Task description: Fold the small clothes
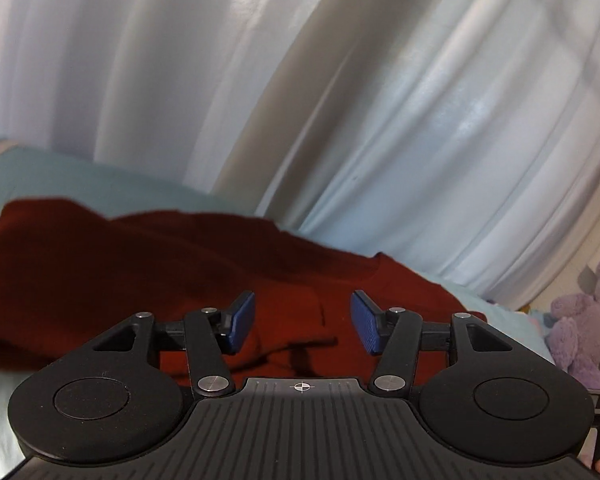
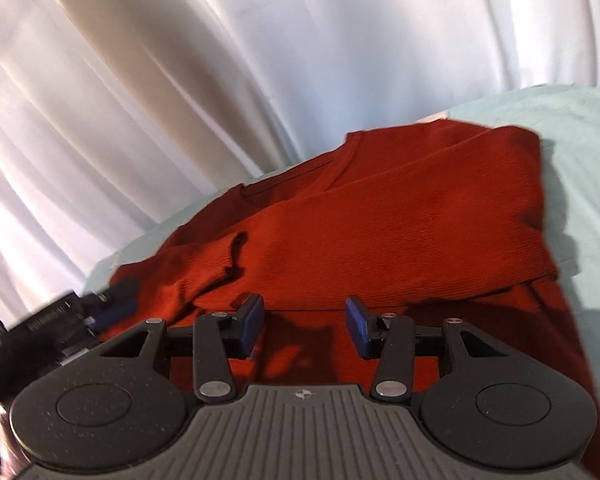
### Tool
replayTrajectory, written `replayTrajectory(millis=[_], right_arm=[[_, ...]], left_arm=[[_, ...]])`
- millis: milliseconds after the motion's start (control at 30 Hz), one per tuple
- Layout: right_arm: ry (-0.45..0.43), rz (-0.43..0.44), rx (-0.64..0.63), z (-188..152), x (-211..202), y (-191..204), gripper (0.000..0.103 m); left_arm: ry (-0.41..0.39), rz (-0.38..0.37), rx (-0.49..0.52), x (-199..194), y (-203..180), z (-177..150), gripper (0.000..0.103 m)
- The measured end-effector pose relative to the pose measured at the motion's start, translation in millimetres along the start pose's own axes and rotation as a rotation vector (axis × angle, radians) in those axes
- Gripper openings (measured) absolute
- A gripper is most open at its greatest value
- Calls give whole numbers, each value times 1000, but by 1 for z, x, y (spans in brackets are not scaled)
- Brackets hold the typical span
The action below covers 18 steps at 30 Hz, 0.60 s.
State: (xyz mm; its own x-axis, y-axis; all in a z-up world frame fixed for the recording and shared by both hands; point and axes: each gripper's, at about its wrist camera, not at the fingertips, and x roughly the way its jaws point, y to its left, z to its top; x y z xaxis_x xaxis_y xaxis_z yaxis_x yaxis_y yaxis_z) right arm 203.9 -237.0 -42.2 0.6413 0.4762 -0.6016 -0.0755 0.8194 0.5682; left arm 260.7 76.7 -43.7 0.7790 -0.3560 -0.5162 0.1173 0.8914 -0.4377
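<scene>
A red ribbed garment (image 2: 380, 216) lies partly folded on a pale green bed sheet (image 2: 572, 128); one layer is laid over its lower part. It also shows in the left wrist view (image 1: 140, 264), dark and in shadow. My left gripper (image 1: 302, 326) is open and empty, just above the garment's near part. My right gripper (image 2: 304, 326) is open and empty, low over the garment's near edge. The left gripper's blue fingers (image 2: 118, 304) show at the left of the right wrist view, at the garment's left side.
White curtains (image 1: 340, 80) hang close behind the bed. A purple plush toy (image 1: 588, 320) sits at the right end of the bed in the left wrist view. The sheet (image 1: 80, 176) extends left beyond the garment.
</scene>
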Motion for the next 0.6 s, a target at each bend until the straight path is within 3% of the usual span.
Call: replayTrajectory(millis=[67, 133, 300, 500, 533, 600], right_arm=[[29, 73, 13, 8, 21, 9, 45], [58, 104, -2, 15, 46, 23, 45], [142, 141, 68, 24, 106, 39, 45], [148, 151, 176, 25, 135, 47, 39], [157, 154, 178, 26, 140, 51, 33], [176, 136, 150, 26, 147, 58, 8]], left_arm=[[16, 66, -121, -5, 17, -14, 58], [20, 137, -176, -9, 33, -23, 58], [27, 304, -171, -20, 75, -28, 54], [-43, 350, -232, -30, 97, -24, 48], [-45, 360, -238, -31, 97, -24, 48], [-40, 350, -264, -31, 104, -25, 47]])
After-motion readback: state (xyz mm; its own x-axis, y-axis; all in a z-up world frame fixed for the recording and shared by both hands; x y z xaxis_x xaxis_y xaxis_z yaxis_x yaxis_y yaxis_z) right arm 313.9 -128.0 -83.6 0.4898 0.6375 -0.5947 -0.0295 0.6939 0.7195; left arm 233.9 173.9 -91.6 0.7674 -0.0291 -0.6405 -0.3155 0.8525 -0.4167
